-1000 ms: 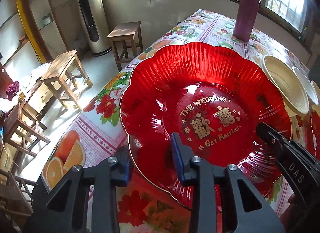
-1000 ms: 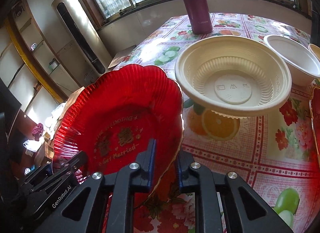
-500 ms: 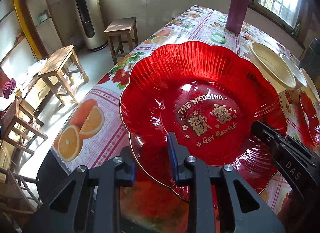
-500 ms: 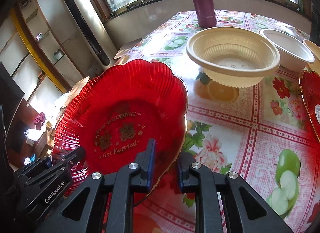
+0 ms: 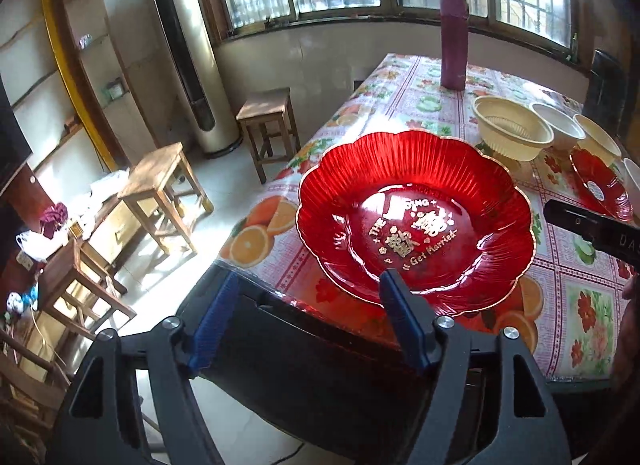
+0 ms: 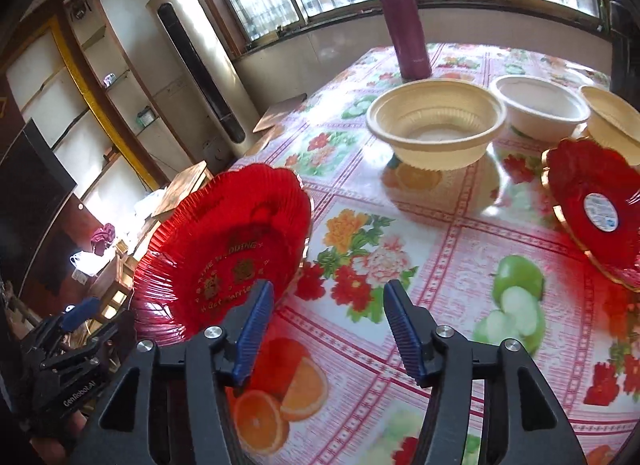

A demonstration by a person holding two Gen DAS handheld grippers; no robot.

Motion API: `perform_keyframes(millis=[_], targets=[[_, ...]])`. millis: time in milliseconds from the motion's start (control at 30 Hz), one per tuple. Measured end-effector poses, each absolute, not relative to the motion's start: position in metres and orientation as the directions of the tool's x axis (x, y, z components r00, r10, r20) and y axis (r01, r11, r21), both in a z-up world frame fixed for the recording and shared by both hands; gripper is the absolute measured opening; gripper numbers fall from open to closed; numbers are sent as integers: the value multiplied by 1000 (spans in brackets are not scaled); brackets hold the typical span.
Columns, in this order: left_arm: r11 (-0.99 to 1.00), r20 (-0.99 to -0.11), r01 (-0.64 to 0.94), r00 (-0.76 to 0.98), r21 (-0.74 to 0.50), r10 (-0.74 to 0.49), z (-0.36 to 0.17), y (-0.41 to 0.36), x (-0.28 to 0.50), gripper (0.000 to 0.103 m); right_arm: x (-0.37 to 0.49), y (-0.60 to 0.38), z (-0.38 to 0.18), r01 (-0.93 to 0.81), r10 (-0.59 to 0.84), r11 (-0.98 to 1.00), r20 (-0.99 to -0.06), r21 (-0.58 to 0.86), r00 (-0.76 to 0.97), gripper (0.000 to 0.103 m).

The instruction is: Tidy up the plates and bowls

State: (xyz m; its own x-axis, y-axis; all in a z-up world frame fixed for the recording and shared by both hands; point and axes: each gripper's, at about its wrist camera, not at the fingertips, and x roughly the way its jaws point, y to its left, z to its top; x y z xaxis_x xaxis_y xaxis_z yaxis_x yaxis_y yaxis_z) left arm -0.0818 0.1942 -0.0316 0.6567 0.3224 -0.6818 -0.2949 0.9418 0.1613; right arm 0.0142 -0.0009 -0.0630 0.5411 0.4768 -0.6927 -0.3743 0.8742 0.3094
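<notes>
A large red scalloped plate (image 5: pixel 416 221) with gold wedding lettering lies on the flowered table near its front left corner. My left gripper (image 5: pixel 310 285) has drawn back over the table's edge. Its jaws are opening, with nothing between them. My right gripper (image 6: pixel 328 293) hangs just right of the same red plate (image 6: pixel 224 249). Its jaws are also opening, over bare tablecloth. Farther back stand a cream bowl (image 6: pixel 434 125), a white bowl (image 6: pixel 540 105) and another cream bowl (image 6: pixel 612 117). A second red plate (image 6: pixel 596 209) lies at the right.
A tall purple flask (image 6: pixel 404 21) stands at the table's far end by the windows. Wooden stools (image 5: pixel 160 193) and a floor air conditioner (image 5: pixel 188 61) fill the room left of the table. A dark chair back (image 5: pixel 320 377) sits below the table's near edge.
Both grippers were shut on the red plate's near rim. Now both have let go, opened wide and pulled back and up. The plate rests on the table.
</notes>
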Motion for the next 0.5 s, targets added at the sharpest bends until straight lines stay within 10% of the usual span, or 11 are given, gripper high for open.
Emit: perform_keyframes(millis=[267, 500], targets=[[996, -553, -72, 828, 55, 90, 24, 132, -73, 86, -26, -110, -23, -246, 301, 954, -540, 174, 786, 74], [987, -715, 137, 682, -84, -155, 12, 45, 11, 86, -18, -206, -16, -103, 223, 965, -543, 242, 809, 76]])
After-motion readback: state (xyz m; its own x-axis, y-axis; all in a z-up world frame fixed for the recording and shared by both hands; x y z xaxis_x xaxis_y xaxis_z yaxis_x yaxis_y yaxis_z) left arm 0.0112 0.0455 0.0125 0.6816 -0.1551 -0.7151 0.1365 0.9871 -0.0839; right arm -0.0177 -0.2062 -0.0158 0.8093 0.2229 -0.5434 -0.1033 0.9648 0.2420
